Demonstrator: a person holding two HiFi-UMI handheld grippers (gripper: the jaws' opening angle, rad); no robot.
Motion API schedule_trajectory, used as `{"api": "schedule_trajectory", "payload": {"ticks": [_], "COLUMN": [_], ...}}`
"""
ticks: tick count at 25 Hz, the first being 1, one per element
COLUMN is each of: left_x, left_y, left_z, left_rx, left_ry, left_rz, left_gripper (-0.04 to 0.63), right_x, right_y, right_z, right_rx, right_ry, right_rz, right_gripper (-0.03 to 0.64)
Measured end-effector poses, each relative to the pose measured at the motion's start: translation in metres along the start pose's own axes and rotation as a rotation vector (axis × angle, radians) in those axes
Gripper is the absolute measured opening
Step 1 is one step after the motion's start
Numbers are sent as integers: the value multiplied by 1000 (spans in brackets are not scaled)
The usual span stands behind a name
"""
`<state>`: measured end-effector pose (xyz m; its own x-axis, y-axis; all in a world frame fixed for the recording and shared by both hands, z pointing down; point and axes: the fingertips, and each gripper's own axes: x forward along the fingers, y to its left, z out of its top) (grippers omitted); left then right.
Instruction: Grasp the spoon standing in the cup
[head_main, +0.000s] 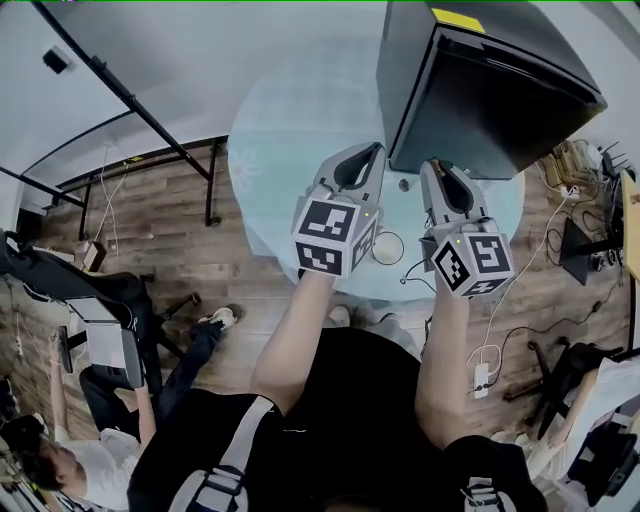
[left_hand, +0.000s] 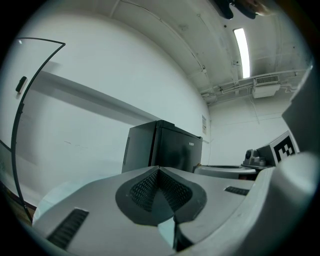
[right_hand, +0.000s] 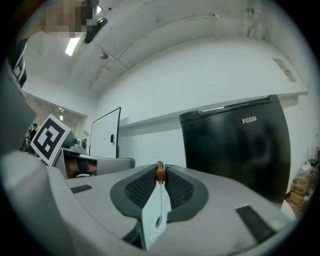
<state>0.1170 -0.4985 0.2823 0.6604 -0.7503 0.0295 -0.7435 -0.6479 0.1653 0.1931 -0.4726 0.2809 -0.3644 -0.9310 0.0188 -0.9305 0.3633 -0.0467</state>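
Observation:
My right gripper (right_hand: 160, 167) is shut on a thin metal spoon (right_hand: 160, 175), pinching its brown handle end at the jaw tips. The stem and small bowl hang down in the gap behind the pads. In the head view the right gripper (head_main: 433, 165) is held above the round glass table (head_main: 290, 130). A white-rimmed cup (head_main: 388, 247) stands on the table between the two marker cubes, below and behind the jaws. My left gripper (head_main: 376, 150) is raised beside the right one. Its pads meet at the tip with nothing between them (left_hand: 159, 170).
A black fridge (head_main: 480, 90) rises right behind the table, close in front of both grippers (right_hand: 235, 150). A person sits at the lower left (head_main: 60, 470) next to a dark office chair (head_main: 100, 300). Cables and clutter lie on the wooden floor at the right (head_main: 580, 240).

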Motion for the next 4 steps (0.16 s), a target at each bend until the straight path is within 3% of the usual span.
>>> {"api": "schedule_trajectory", "payload": {"ticks": [4], "left_x": [8], "left_y": [-1], "left_z": [12], "left_rx": [19], "left_ry": [-15], "left_rz": [-9], "left_gripper": [9], "right_x": [4], "right_y": [0], "right_z": [7], "right_rx": [-8], "right_ry": [-16], "right_rz": [6], "right_gripper": [55]}}
